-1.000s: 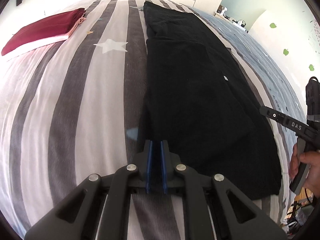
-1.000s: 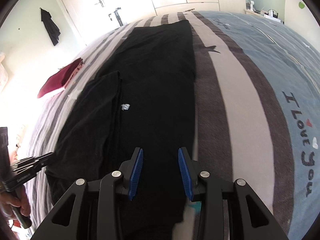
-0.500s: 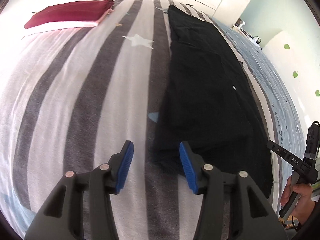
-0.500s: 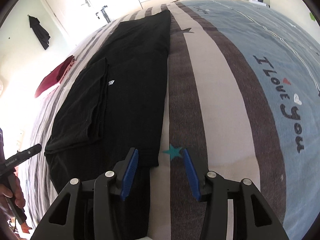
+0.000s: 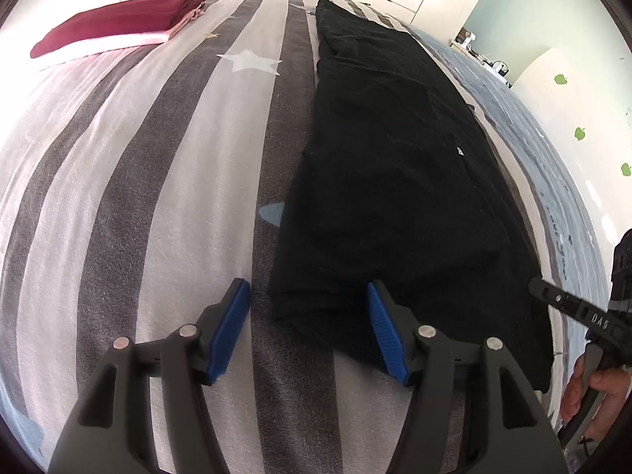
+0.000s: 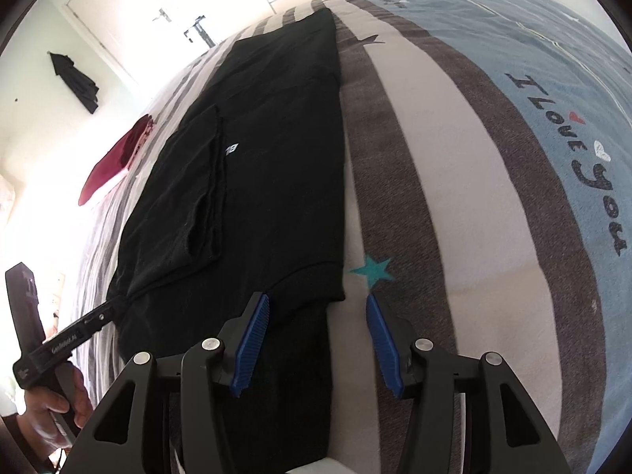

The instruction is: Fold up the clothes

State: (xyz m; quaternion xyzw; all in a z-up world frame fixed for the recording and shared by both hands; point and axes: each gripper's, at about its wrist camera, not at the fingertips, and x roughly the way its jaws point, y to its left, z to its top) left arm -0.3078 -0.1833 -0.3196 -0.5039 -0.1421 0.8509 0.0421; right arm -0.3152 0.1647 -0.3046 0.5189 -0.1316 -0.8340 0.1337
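Observation:
A long black garment [image 5: 395, 166] lies flat along the striped bed, one sleeve folded in over it and a small white logo [image 6: 232, 149] showing. My left gripper [image 5: 310, 316] hovers over its near left corner. Its jaws are opening, and the corner lies between the blue pads [image 5: 231, 328] without being pressed. My right gripper [image 6: 316, 324] stands over the near right corner [image 6: 320, 292], jaws opening too, with the hem between the pads and untouched. Each view shows the other gripper at its edge: the right gripper [image 5: 541, 290], the left gripper [image 6: 108, 310].
A folded dark red garment [image 5: 118, 23] on a pink one lies at the far left of the bed. The bedspread [image 6: 454, 197] has grey and white stripes and a blue band with writing. A dark garment [image 6: 75, 83] hangs on the wall by a door.
The left gripper, shut at the garment's edge a second ago, has opened wide. The right jaws have widened slightly. Both grippers have shifted outward to the garment's near corners.

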